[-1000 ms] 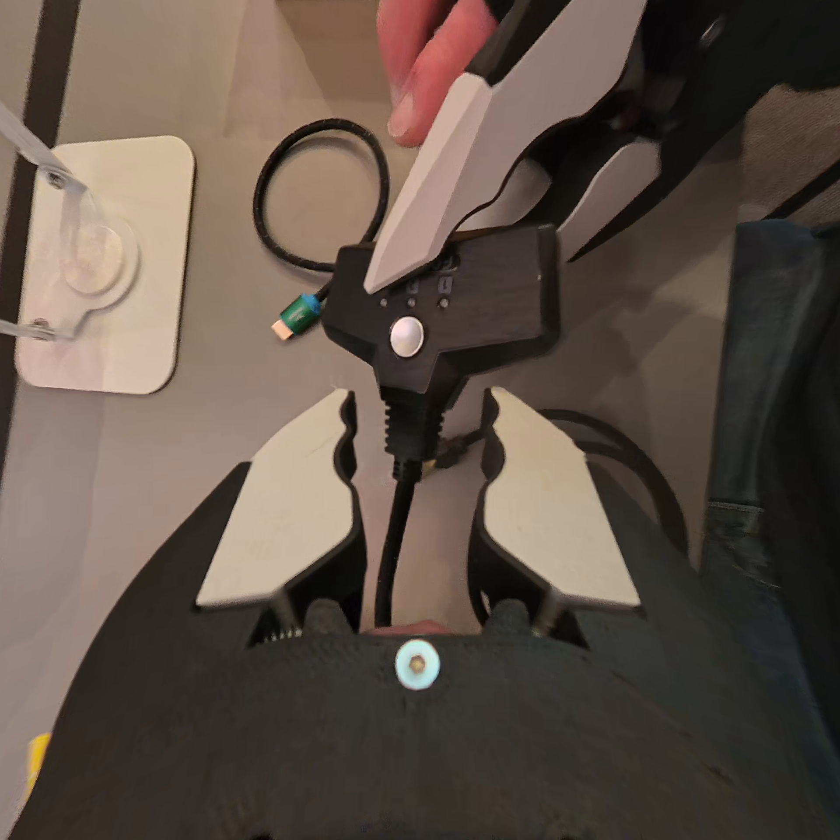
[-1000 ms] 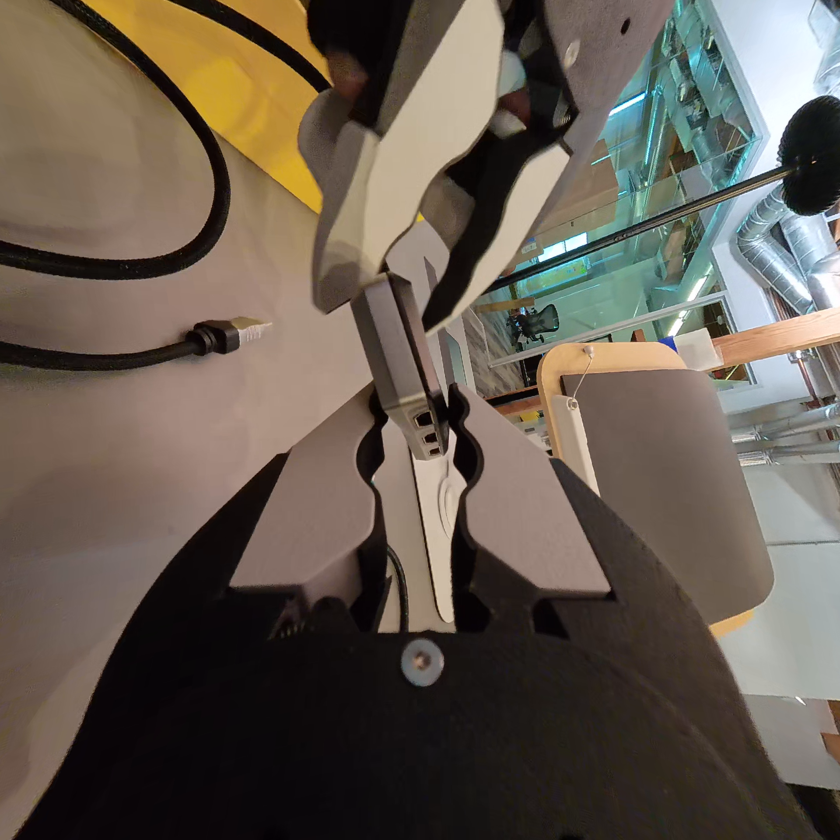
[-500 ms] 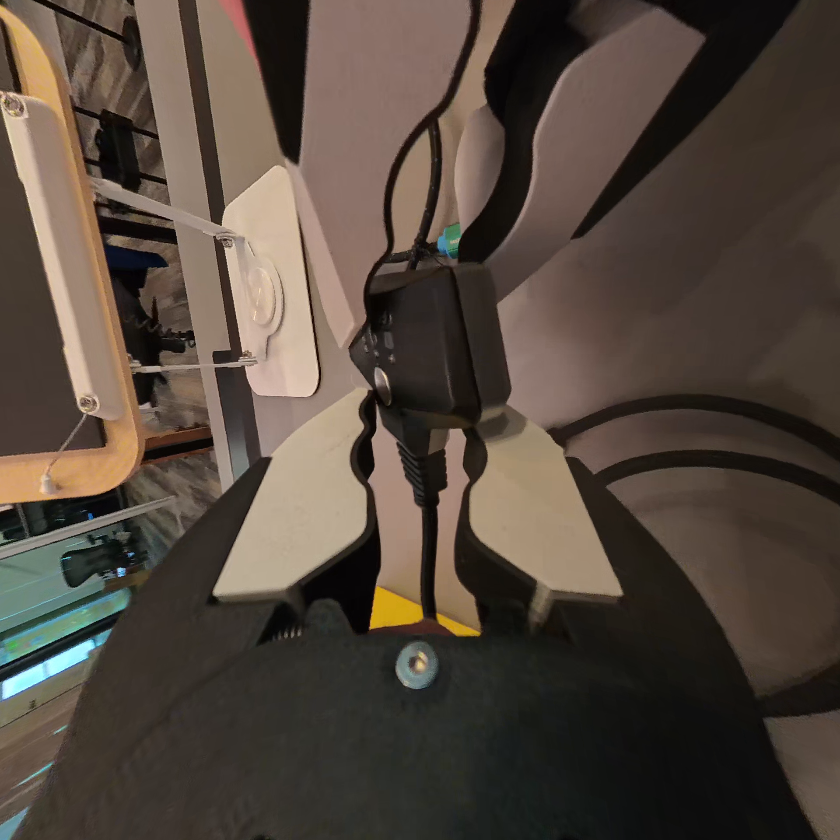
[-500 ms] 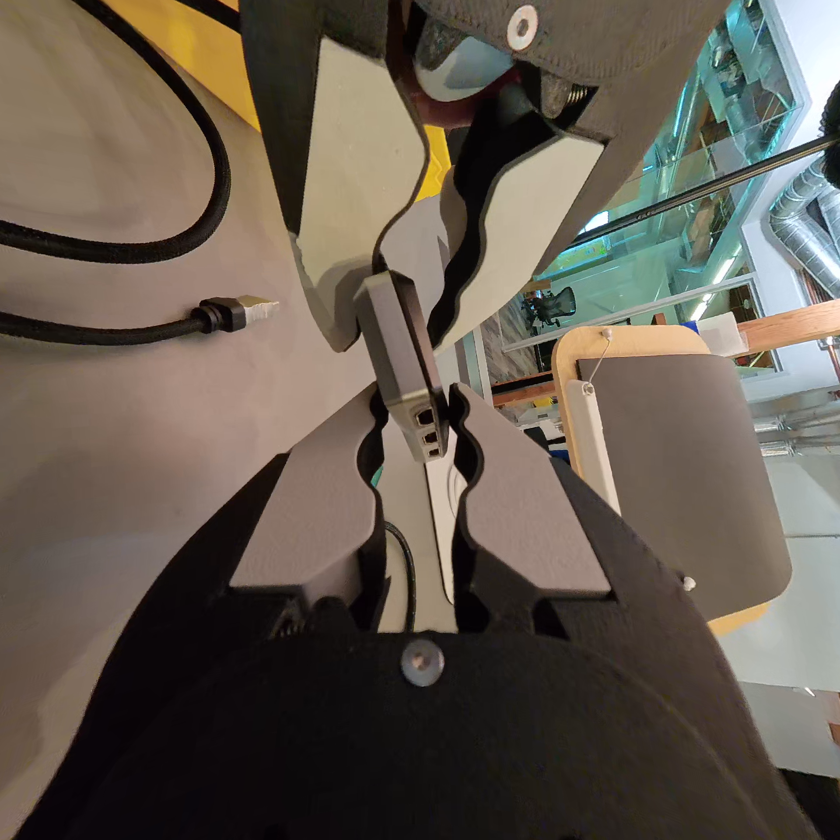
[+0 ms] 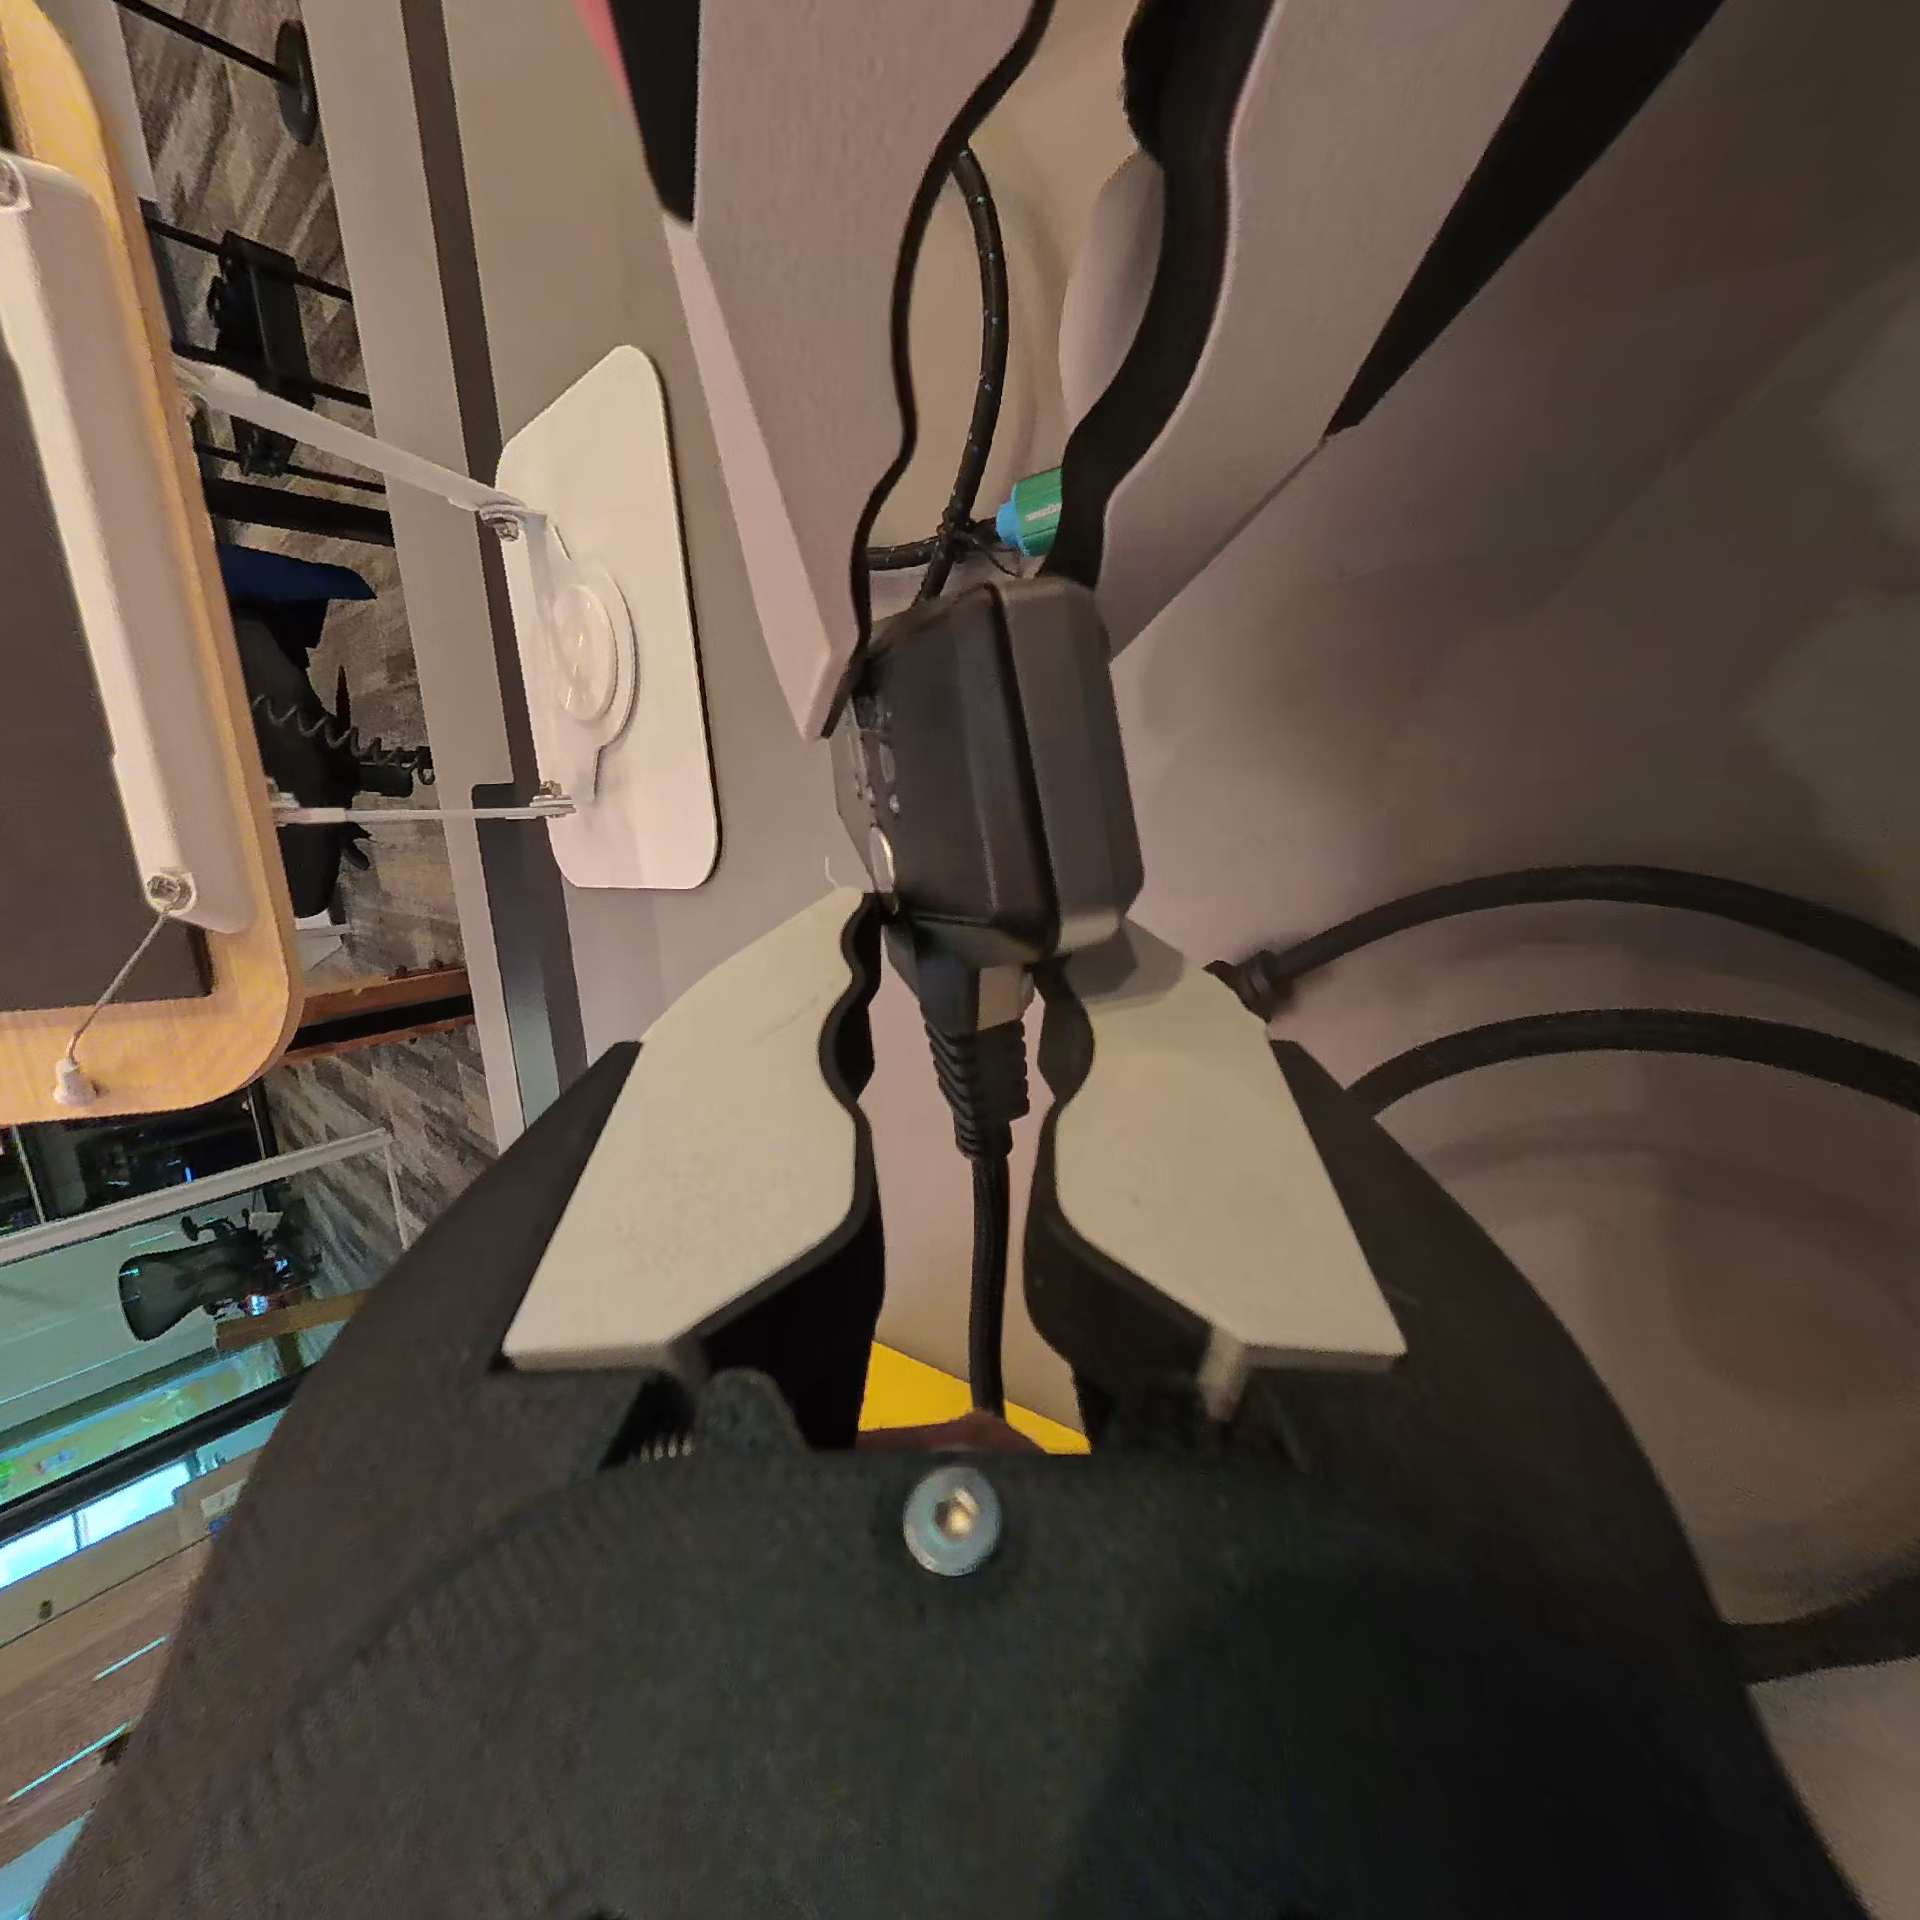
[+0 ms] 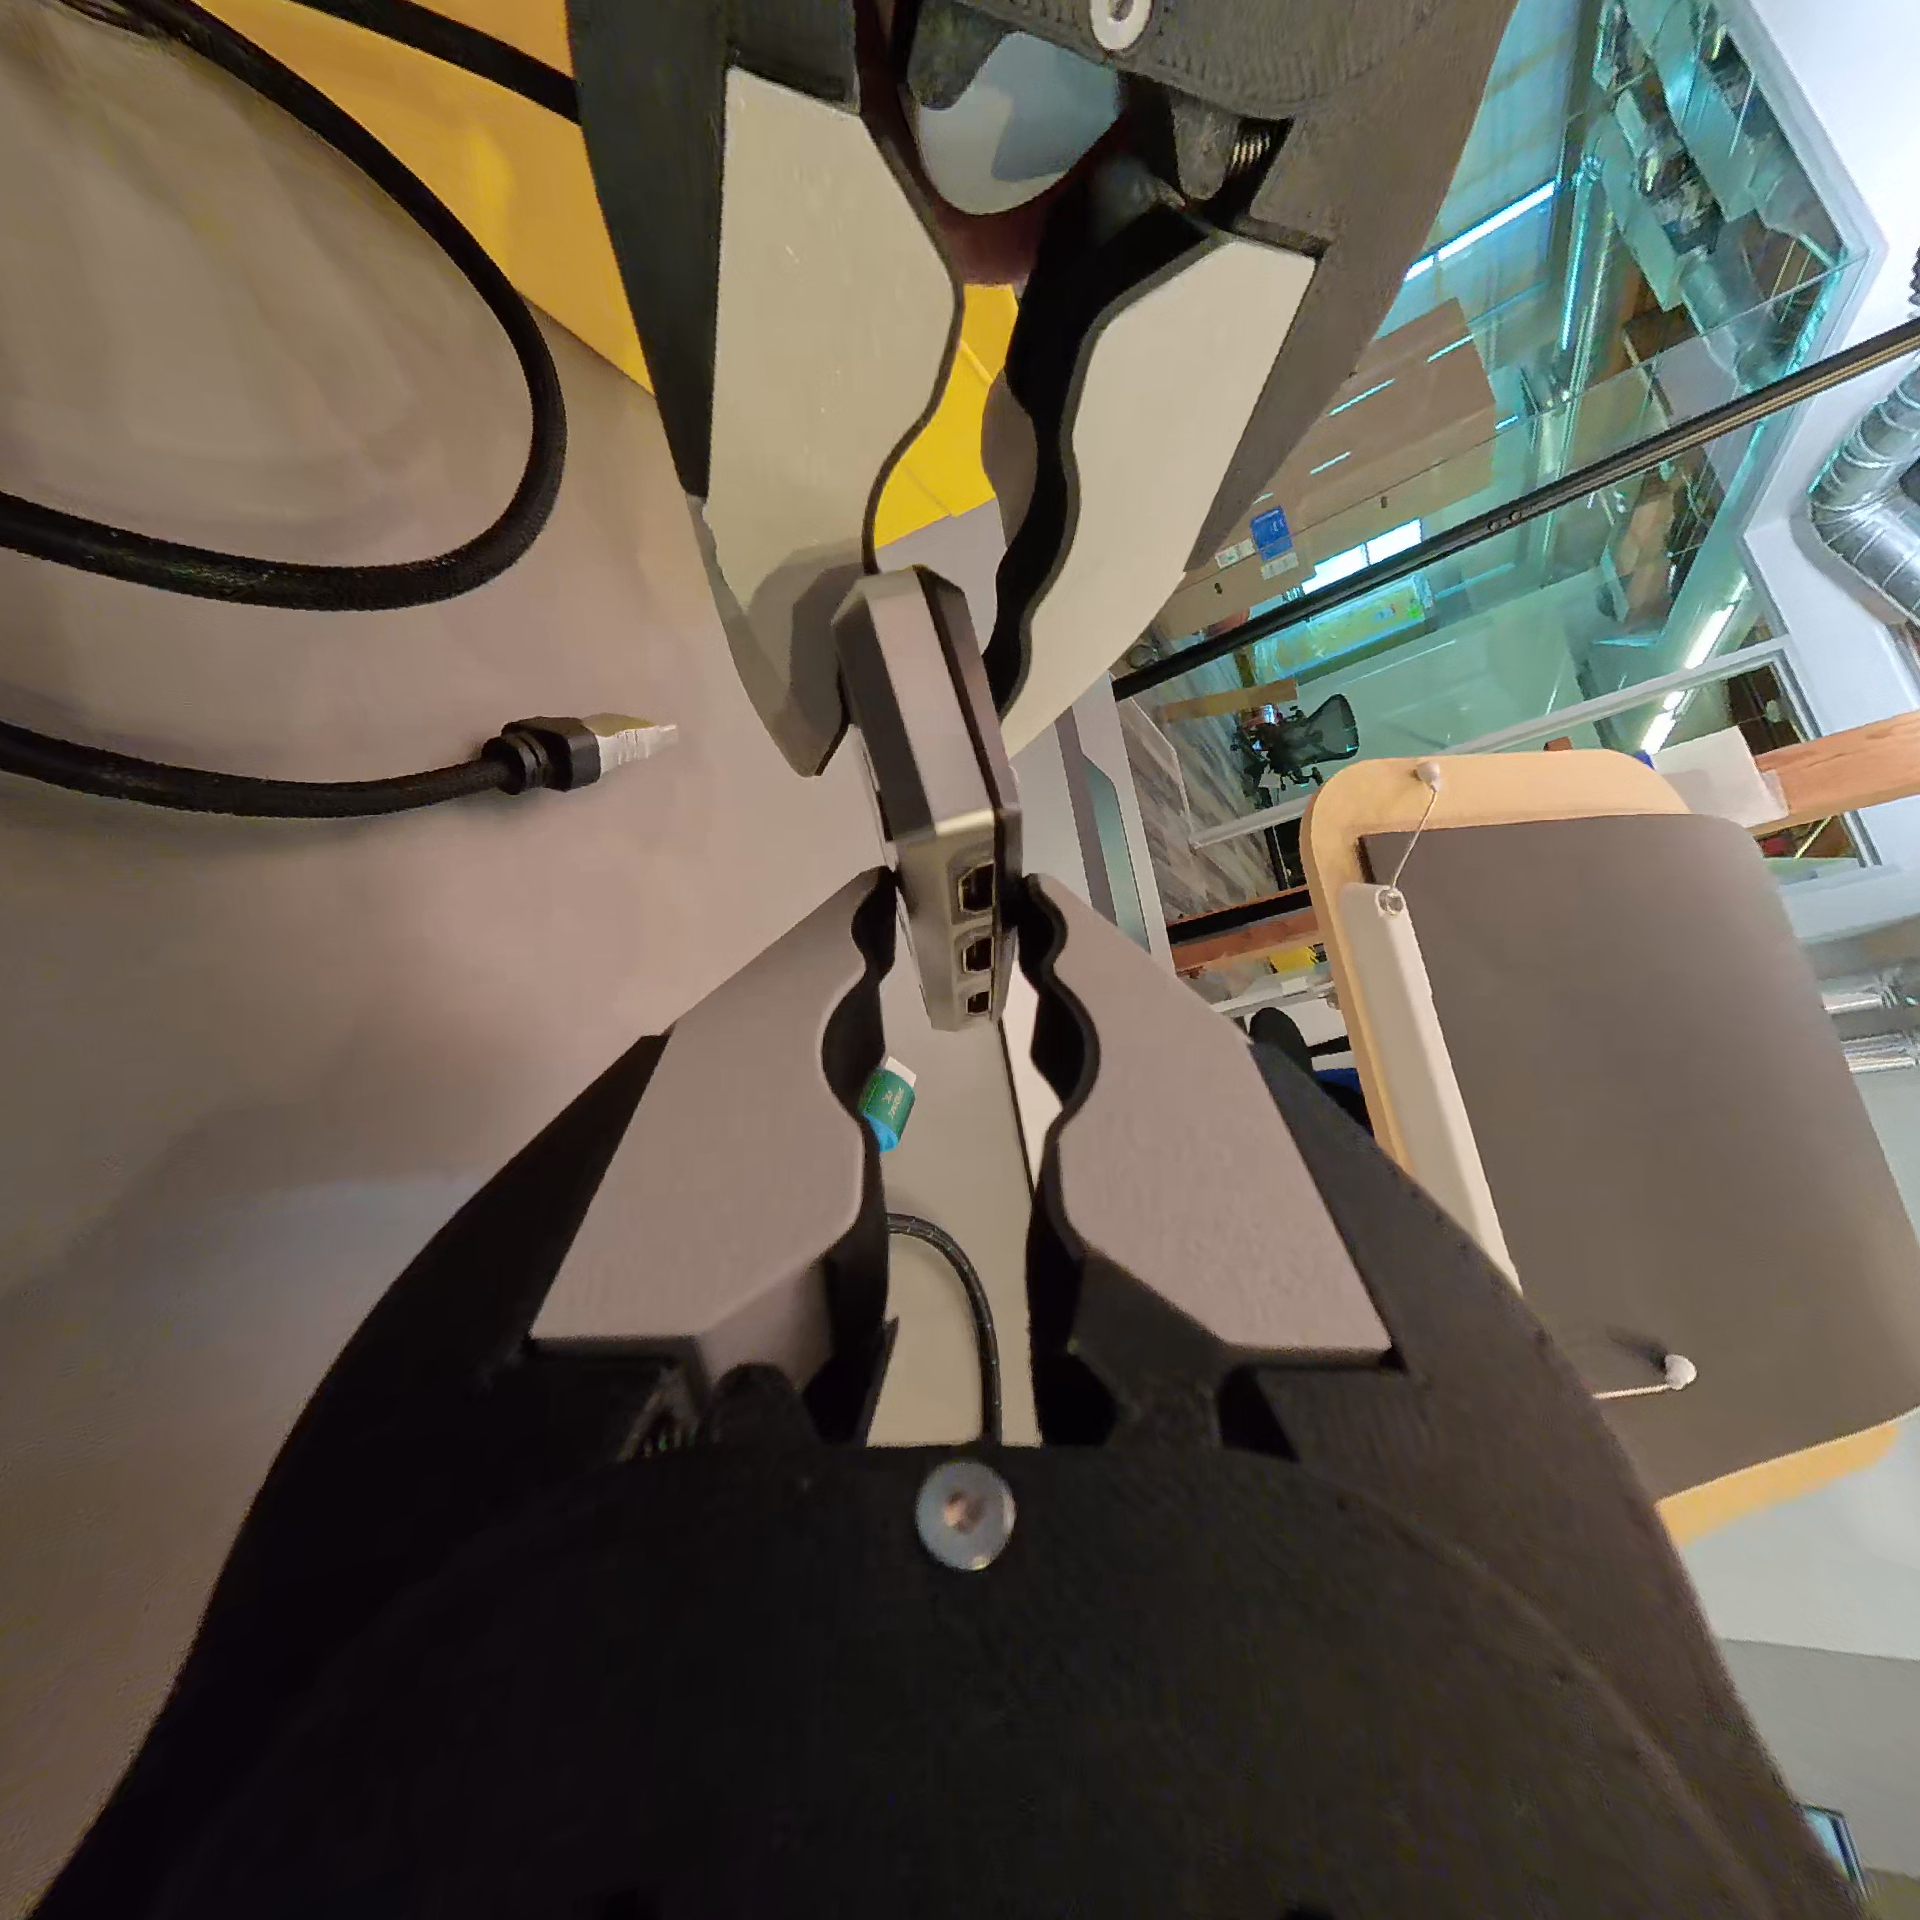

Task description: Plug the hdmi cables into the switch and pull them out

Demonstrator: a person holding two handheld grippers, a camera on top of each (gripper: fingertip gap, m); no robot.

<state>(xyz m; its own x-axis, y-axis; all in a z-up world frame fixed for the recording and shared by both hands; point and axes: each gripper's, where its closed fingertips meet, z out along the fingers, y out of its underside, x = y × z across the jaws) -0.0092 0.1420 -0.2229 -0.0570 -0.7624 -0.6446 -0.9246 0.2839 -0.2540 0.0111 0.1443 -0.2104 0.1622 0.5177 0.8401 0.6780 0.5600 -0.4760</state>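
We look along each gripper's jaws from close range, facing each other from opposite ends of the switch; both views share it, the table and the opposite gripper.

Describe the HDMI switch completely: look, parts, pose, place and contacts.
The HDMI switch is a flat black plastic box, held edge-up off the grey table. Its end face shows three empty ports; its top carries a round silver button and small indicator dots. A ribbed strain relief and attached black cable leave the opposite end. The right gripper and left gripper pinch opposite ends.
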